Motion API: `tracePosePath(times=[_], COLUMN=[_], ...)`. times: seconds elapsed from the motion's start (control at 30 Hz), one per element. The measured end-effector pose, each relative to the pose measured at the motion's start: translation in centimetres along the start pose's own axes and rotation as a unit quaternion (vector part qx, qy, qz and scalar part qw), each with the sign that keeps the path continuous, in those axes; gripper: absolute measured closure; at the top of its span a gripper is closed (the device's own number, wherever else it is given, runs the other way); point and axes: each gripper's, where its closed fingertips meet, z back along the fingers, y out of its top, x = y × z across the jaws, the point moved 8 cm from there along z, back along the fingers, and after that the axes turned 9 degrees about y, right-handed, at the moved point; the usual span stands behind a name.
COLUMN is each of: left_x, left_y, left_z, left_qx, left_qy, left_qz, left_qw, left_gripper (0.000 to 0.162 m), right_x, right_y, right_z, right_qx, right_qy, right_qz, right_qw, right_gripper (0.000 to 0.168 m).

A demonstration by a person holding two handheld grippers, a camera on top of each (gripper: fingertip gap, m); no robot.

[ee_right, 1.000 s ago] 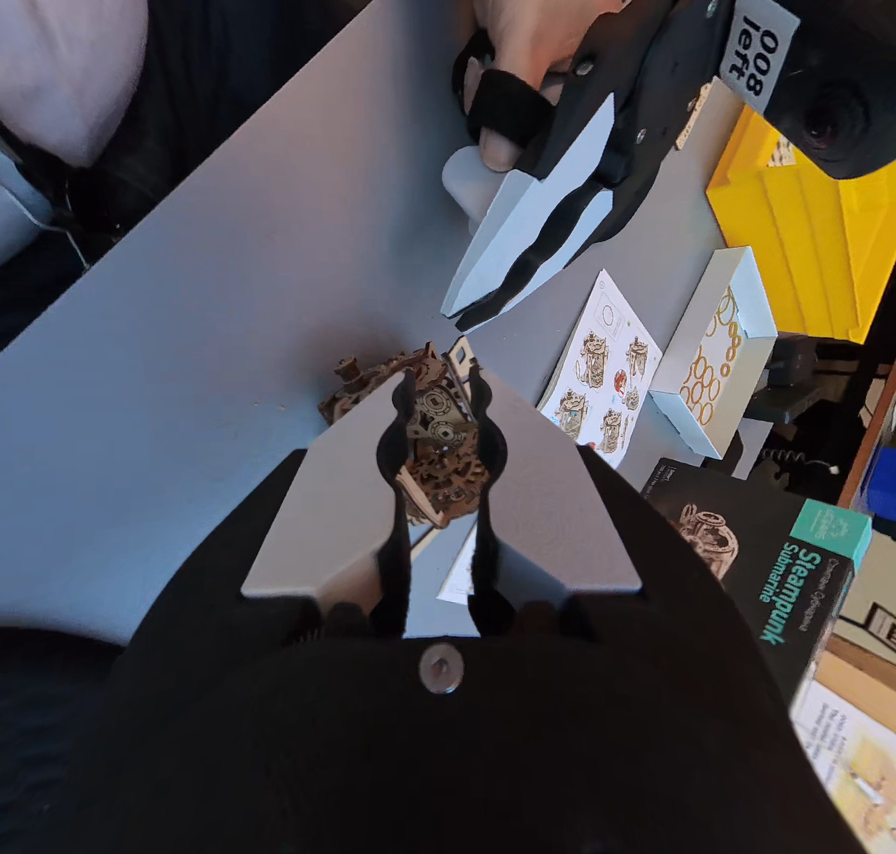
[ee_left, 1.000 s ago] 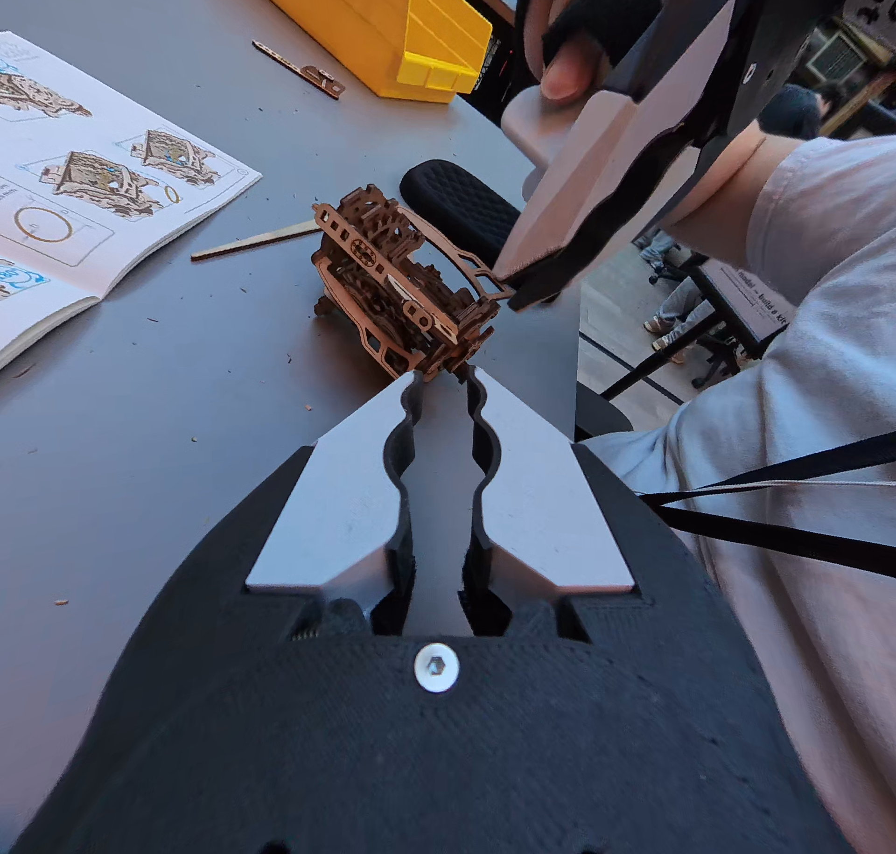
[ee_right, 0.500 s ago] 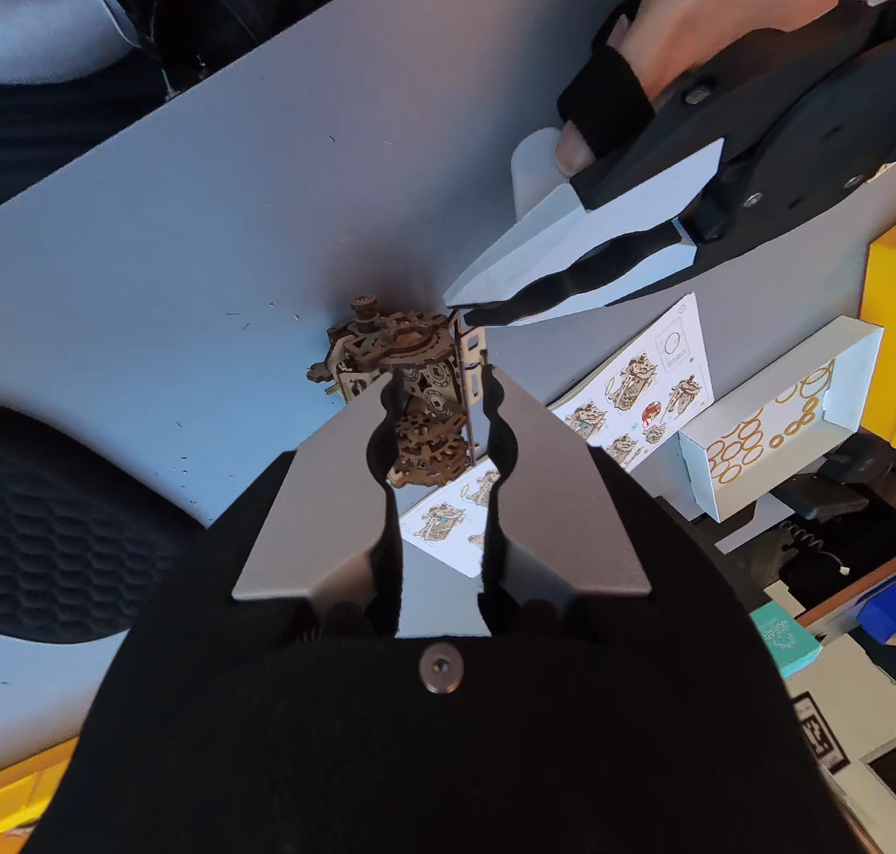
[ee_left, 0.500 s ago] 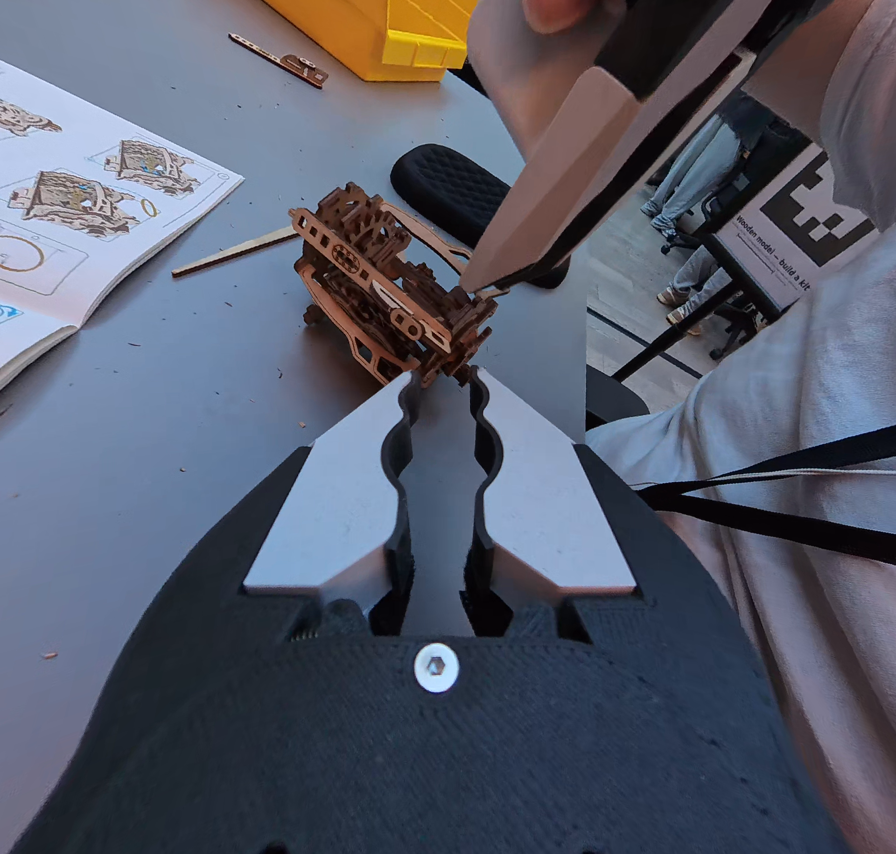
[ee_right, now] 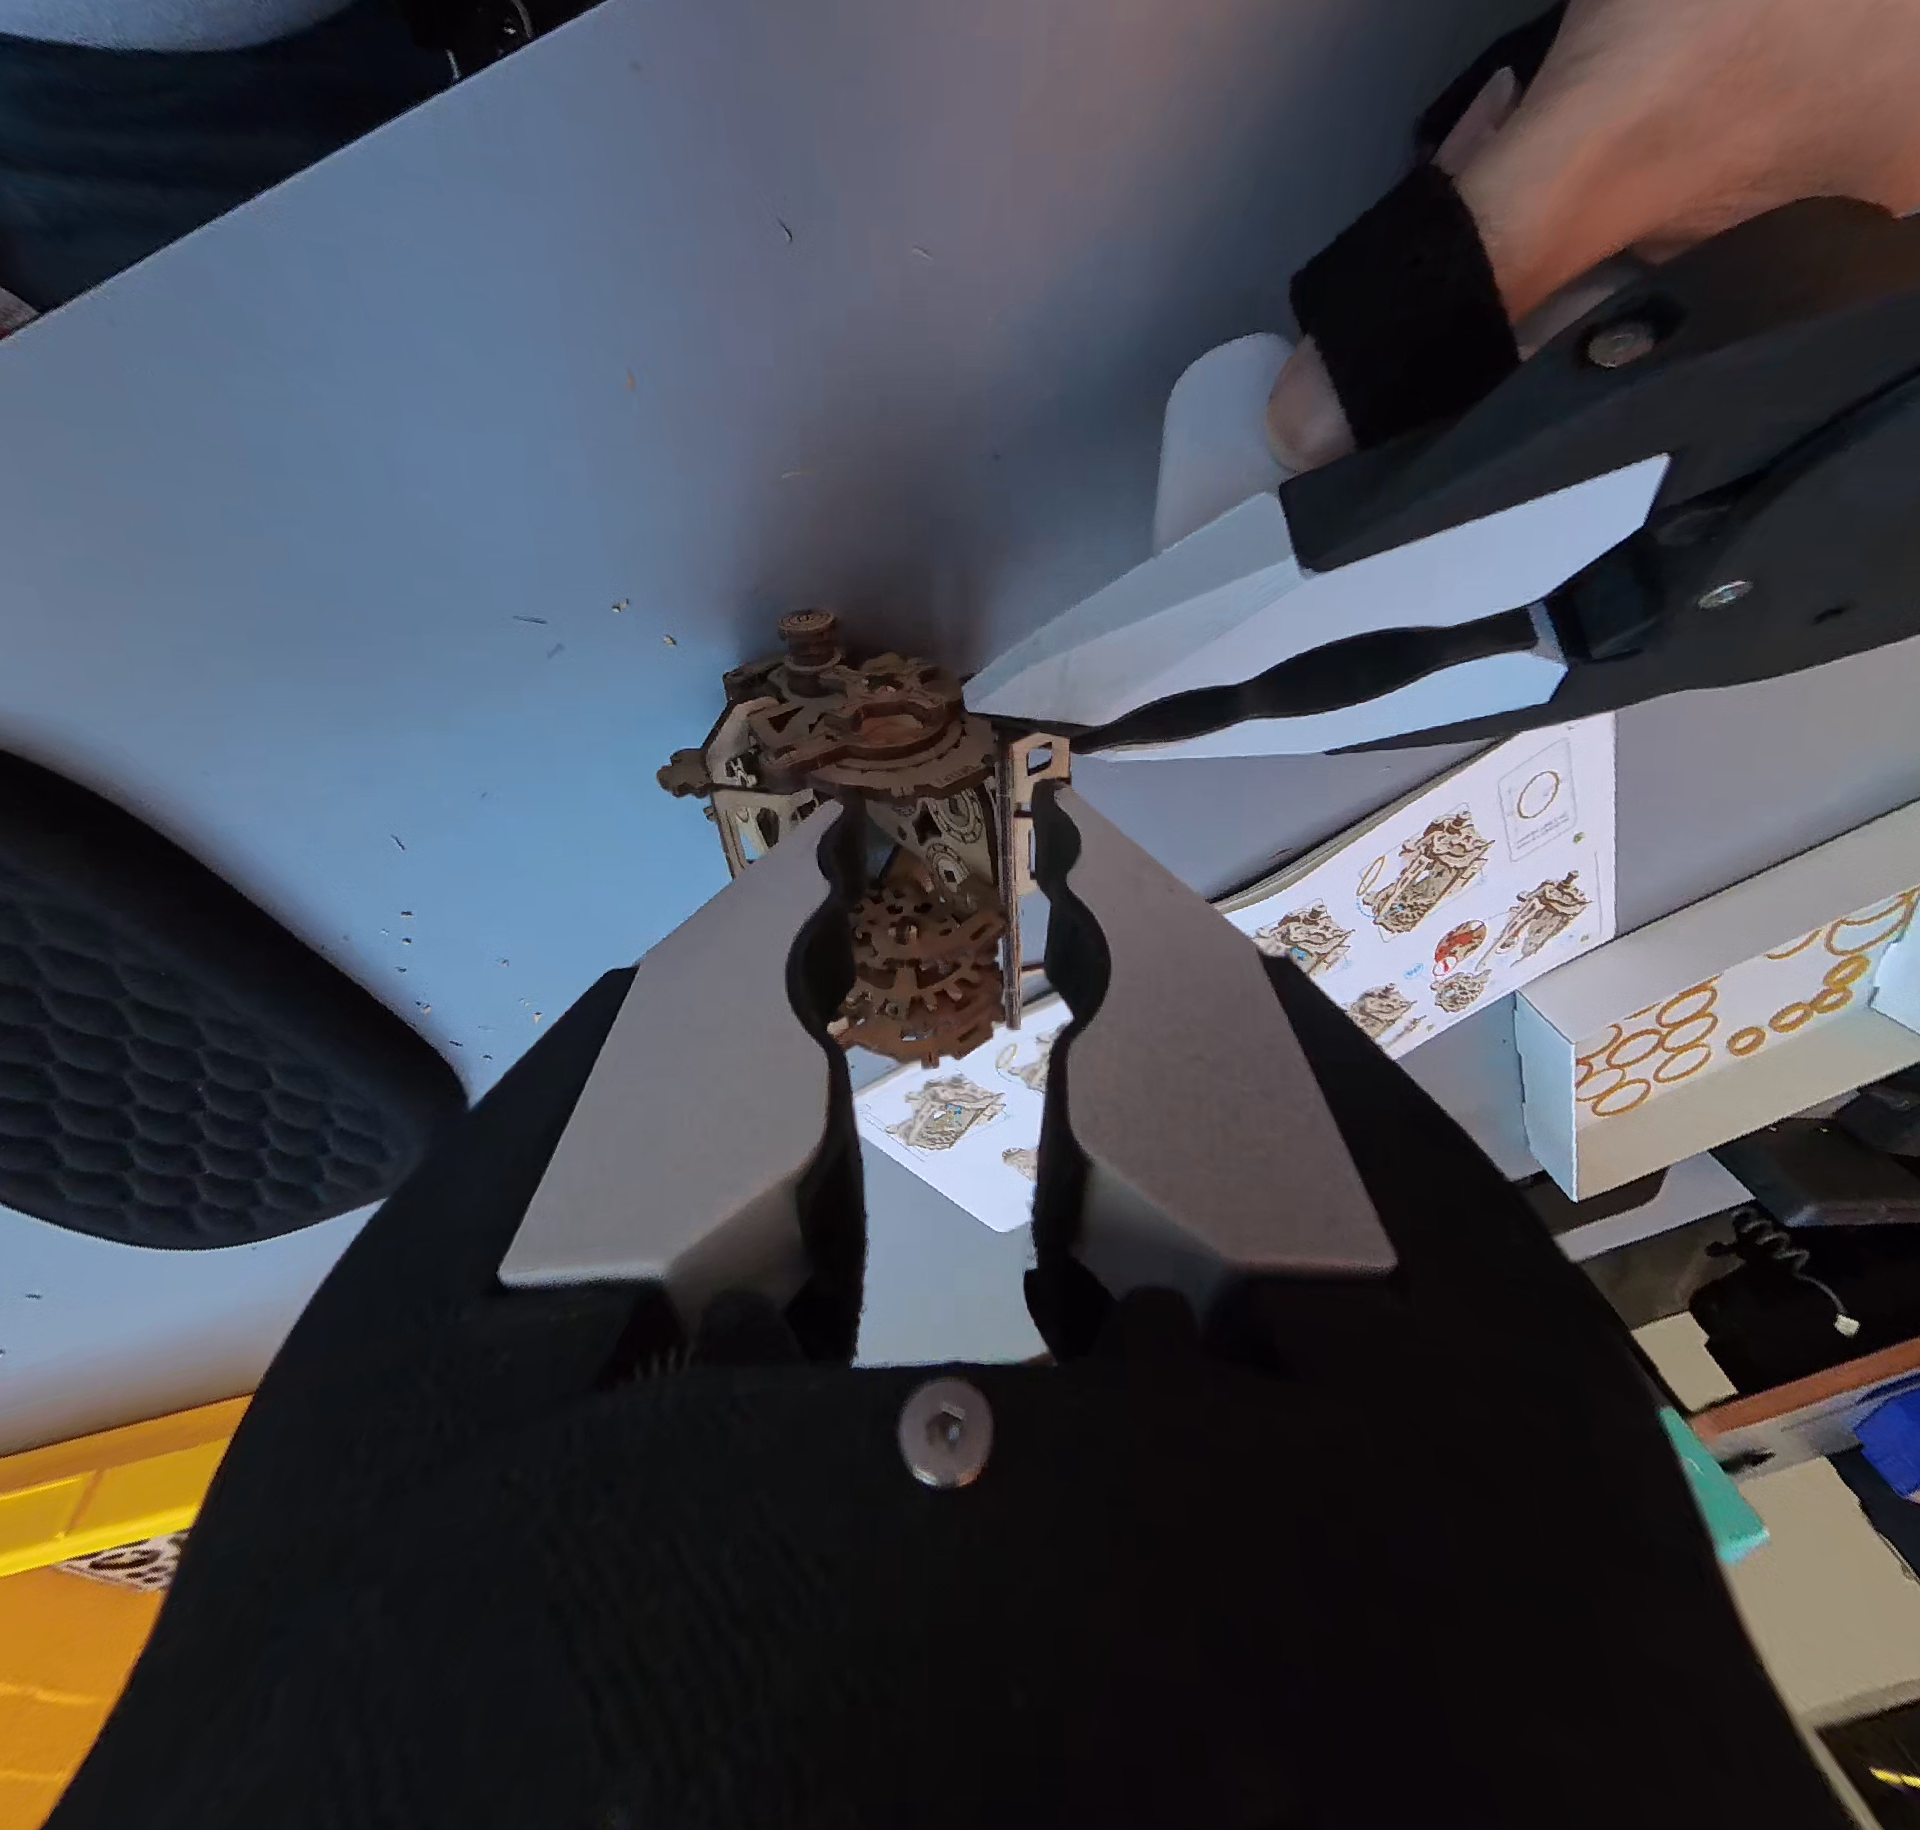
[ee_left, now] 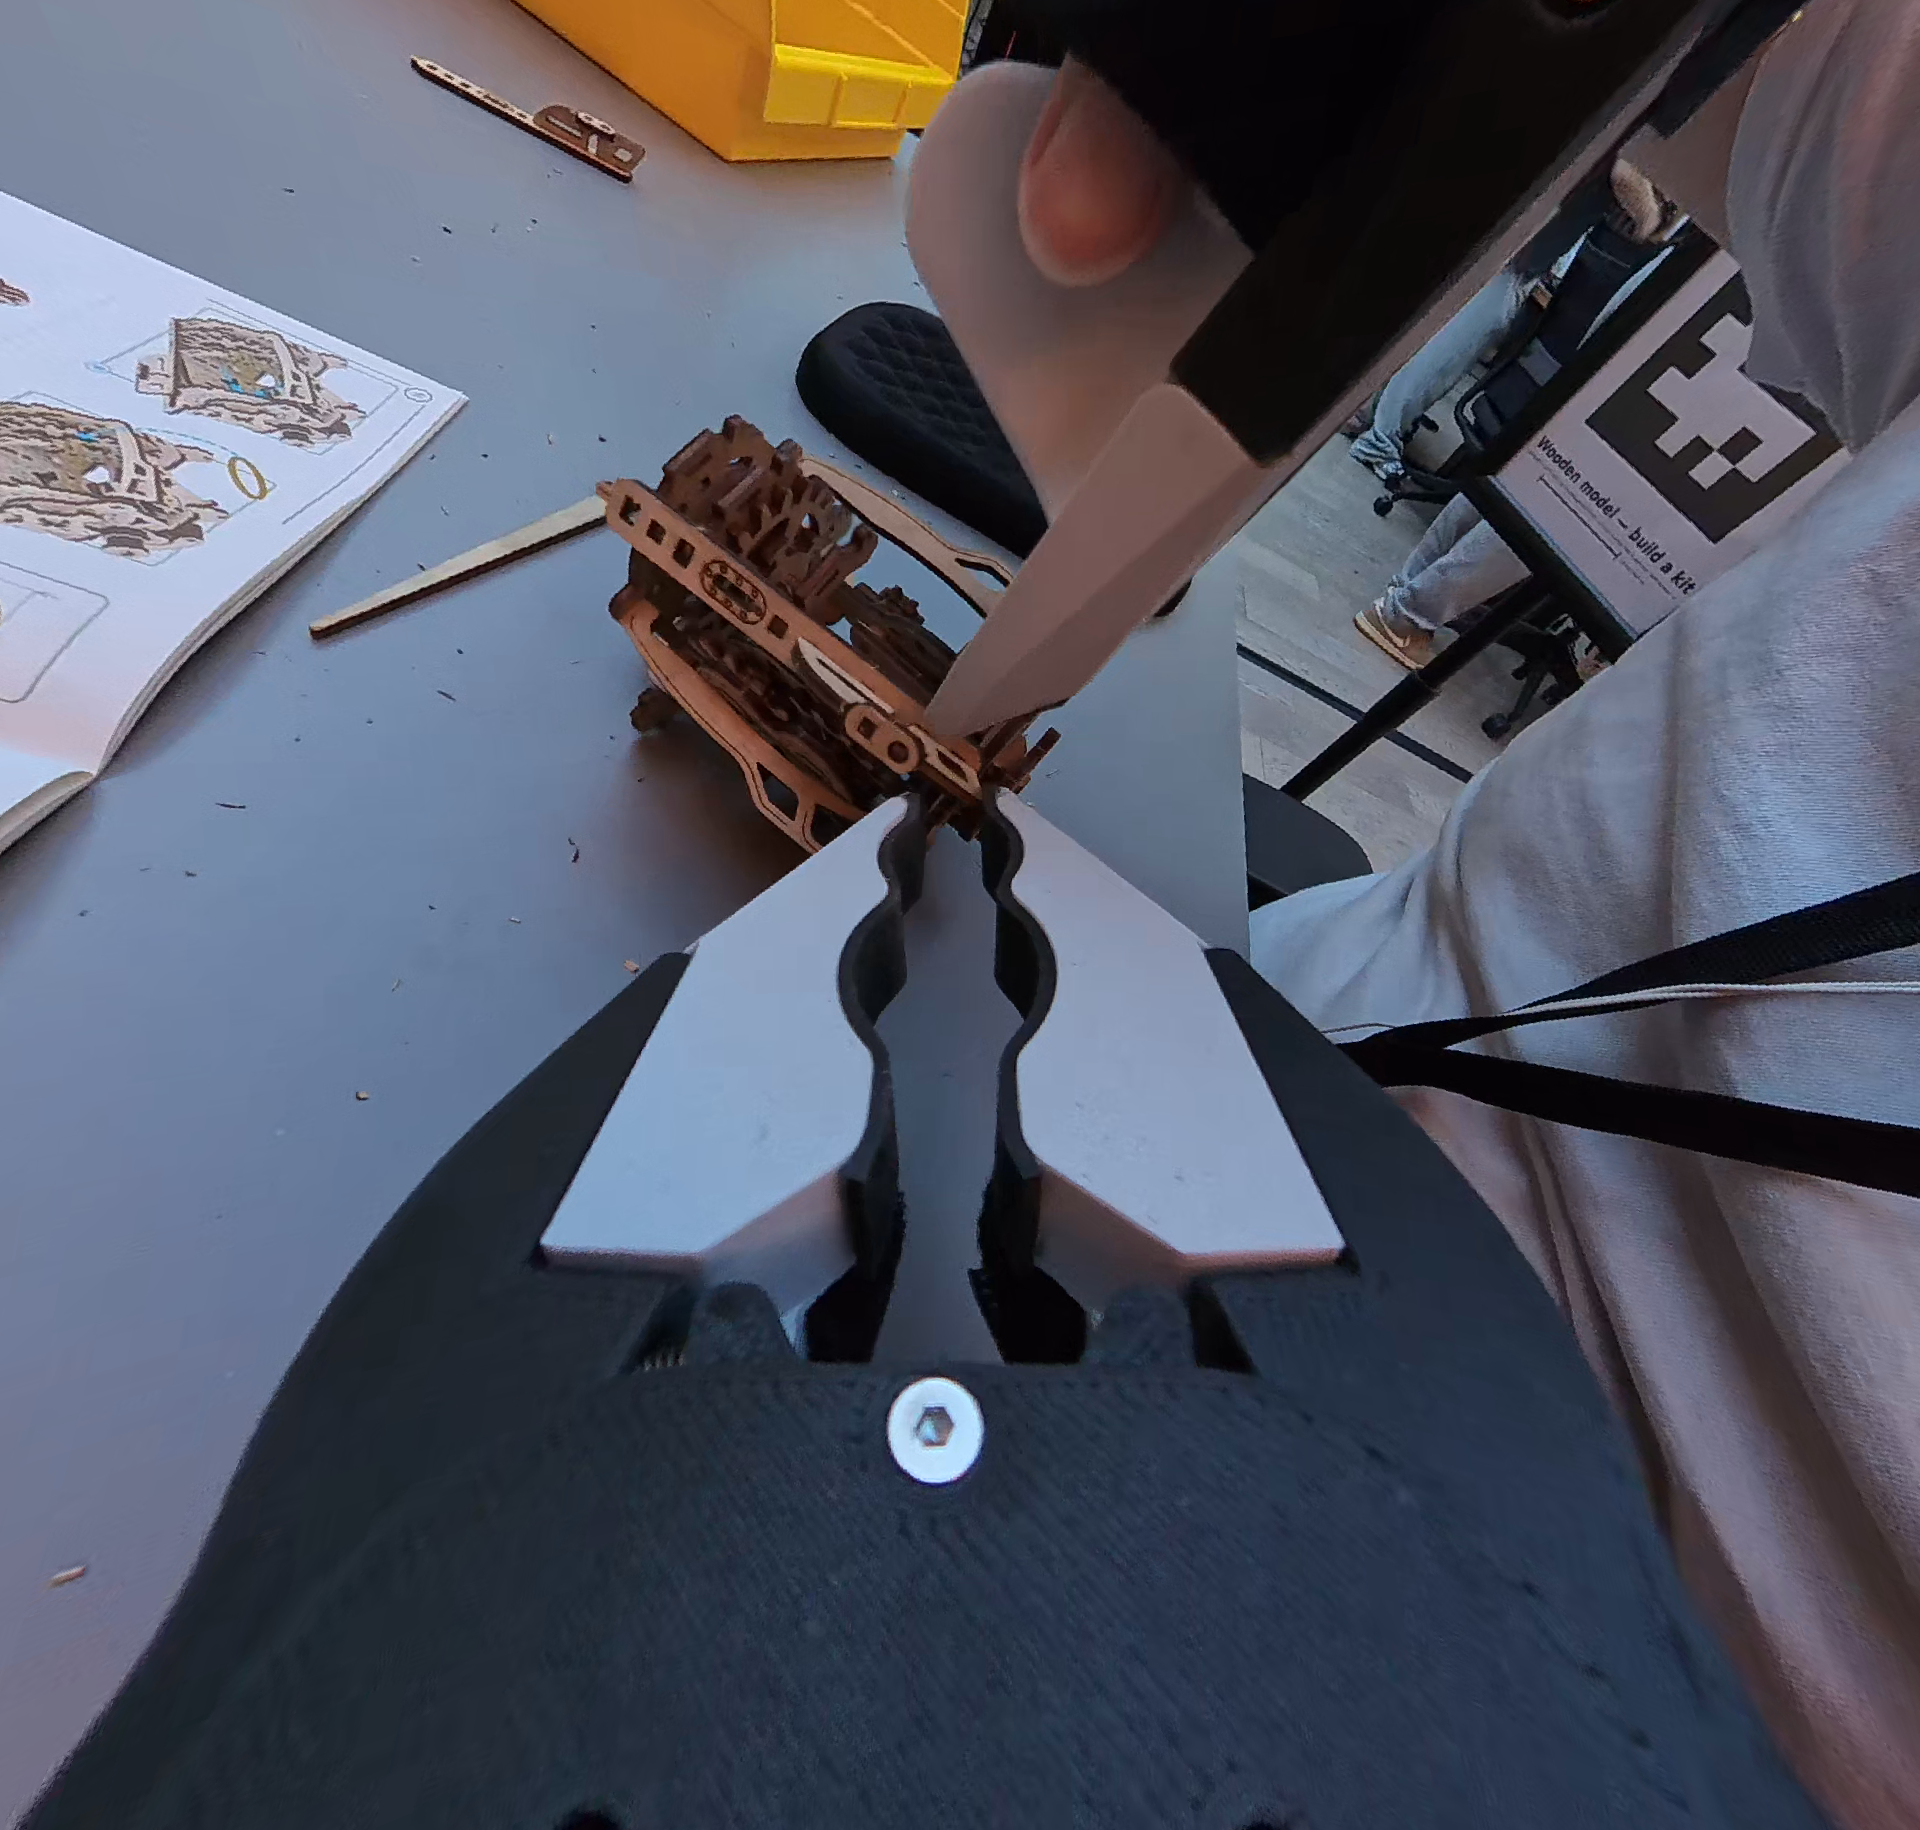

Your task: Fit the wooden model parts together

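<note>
Both tongs (ee_left: 951, 812) (ee_right: 940, 812) pinch the brown, gear-filled wooden model (ee_left: 790, 627).

The brown laser-cut wooden model (ee_left: 790, 637) looks matt and raw, its edges darker, like the thin pale wooden stick (ee_left: 457, 567) beside it. The grey table (ee_left: 312, 949) is smooth, with a dull sheen. The left tool (ee_left: 951, 819) has smooth matt grey fingers (ee_left: 758, 1074) set in a rough, finely ridged black plastic body. The white paper instruction booklet (ee_left: 208, 450) is smooth; the yellow plastic bin (ee_left: 727, 24) is faintly glossy.
</note>
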Motion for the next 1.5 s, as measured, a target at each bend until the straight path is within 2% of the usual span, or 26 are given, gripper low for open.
tracePosePath(times=[0.2, 0.3, 0.4, 1.0, 1.5], left_x=[-0.2, -0.2, -0.2, -0.5, -0.5], left_y=[0.0, 0.1, 0.1, 0.3, 0.4], left_z=[-0.1, -0.2, -0.2, -0.4, -0.4], left_qx=[-0.002, -0.002, -0.002, -0.001, 0.001], left_qy=[0.004, 0.003, 0.003, 0.005, 0.008], left_qz=[0.004, 0.004, 0.005, 0.008, 0.004], left_qw=[1.000, 1.000, 1.000, 1.000, 1.000], left_gripper=[0.153, 0.153, 0.152, 0.152, 0.153], right_x=[0.1, 0.3, 0.2, 0.9, 1.6], right_y=[0.2, 0.1, 0.1, -0.6, -0.9], right_z=[-0.4, -0.1, 0.1, 0.3, 0.1], right_qx=[0.002, 0.002, 0.038, 0.065, 0.074], right_qy=[0.015, 0.034, 0.064, 0.054, 0.112], right_qz=[0.003, -0.030, -0.065, -0.070, -0.104], right_qw=[1.000, 0.999, 0.995, 0.994, 0.985], right_gripper=[0.142, 0.142, 0.141, 0.144, 0.144])
